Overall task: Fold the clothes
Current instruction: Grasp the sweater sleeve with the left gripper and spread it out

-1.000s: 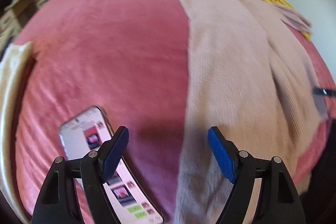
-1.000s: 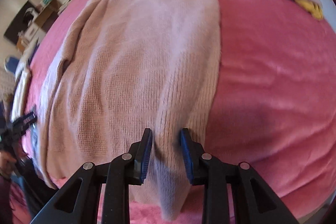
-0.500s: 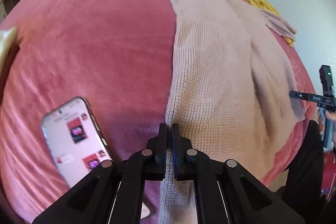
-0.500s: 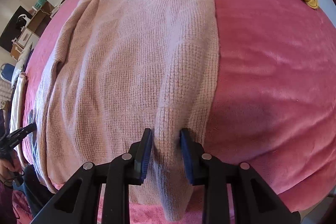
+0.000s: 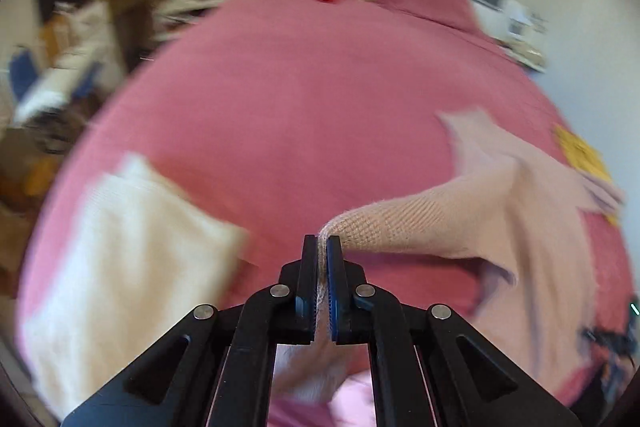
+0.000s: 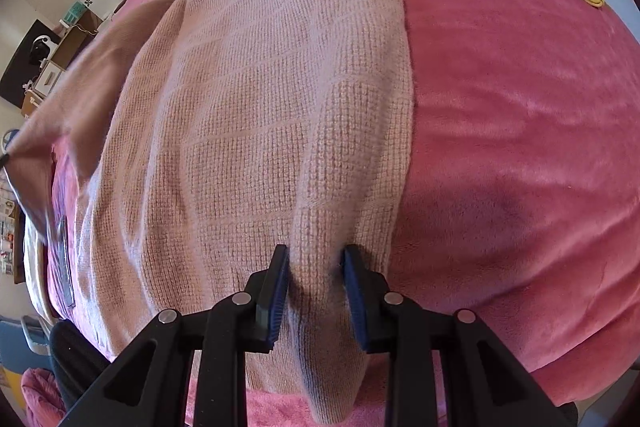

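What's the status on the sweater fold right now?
Left tool shut on pale pink knit sweater, edge lifted. Right tool pinching hem fold. Nothing blocking.

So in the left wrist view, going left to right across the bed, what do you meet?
White folded cloth → left tongs shut on the pink sweater → yellow garment at the far right edge.

No writing can be made out anywhere here. The left wrist view is smeared with motion, so nothing on the far wall or furniture resolves into letters. In the right wrist view, the small cluttered items at the room's left edge are too tiny to read.
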`<state>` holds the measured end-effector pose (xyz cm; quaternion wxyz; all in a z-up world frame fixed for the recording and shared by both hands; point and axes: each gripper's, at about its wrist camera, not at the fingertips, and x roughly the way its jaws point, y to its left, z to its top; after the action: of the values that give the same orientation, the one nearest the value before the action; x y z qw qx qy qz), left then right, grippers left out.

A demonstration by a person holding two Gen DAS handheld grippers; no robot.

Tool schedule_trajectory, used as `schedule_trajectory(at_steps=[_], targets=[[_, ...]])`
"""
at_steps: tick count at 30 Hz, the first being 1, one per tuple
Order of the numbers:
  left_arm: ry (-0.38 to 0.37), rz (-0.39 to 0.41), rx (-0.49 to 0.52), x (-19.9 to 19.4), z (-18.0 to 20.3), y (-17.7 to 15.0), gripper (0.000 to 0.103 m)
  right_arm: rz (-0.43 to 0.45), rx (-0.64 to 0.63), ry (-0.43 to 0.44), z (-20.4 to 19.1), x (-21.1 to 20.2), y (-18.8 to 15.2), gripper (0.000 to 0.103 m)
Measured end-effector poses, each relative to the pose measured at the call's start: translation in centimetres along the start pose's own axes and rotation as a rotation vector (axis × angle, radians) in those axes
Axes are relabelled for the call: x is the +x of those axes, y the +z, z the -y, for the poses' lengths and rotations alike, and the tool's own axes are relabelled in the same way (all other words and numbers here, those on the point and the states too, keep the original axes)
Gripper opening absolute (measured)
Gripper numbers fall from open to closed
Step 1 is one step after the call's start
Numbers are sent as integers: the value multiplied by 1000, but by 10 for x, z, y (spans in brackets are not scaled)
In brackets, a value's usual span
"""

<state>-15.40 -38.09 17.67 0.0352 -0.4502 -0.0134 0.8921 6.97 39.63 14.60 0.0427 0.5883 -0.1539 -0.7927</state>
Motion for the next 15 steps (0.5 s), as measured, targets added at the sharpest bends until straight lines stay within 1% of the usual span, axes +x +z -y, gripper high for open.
schedule_trajectory(at_steps=[2, 3, 5, 6, 8, 9, 10, 11, 12, 13, 14, 15], targets=[[64, -12, -31, 3, -34, 10, 5, -1, -1, -2, 4, 0, 2, 28], [96, -26, -39, 11, -39, 11, 5, -1, -1, -4, 5, 0, 3, 28], [181, -58, -61, 23, -68, 5, 7, -2, -3, -13, 8, 0, 4, 28], [207, -75, -96, 30, -82, 1, 7, -2, -5, -16, 9, -1, 4, 28], [185, -105, -261, 44, -111, -6, 7, -4, -10, -21, 11, -3, 6, 28], [148, -97, -328, 44, -118, -17, 8, 1, -11, -20, 14, -7, 8, 28], [93, -79, -385, 41, -121, -28, 8, 11, -10, -17, 18, -12, 9, 28], [40, -61, -425, 39, -121, -38, 11, 21, -10, -14, 22, -18, 10, 28], [-7, -46, -411, 36, -112, -47, 15, 29, -9, -11, 28, -23, 12, 28], [-45, -41, -354, 33, -93, -58, 27, 37, -9, -8, 33, -28, 14, 28], [-70, -48, -279, 31, -70, -67, 44, 33, -17, -7, 37, -30, 16, 28], [-96, -53, -199, 28, -45, -75, 56, 16, -32, -7, 41, -29, 18, 28]])
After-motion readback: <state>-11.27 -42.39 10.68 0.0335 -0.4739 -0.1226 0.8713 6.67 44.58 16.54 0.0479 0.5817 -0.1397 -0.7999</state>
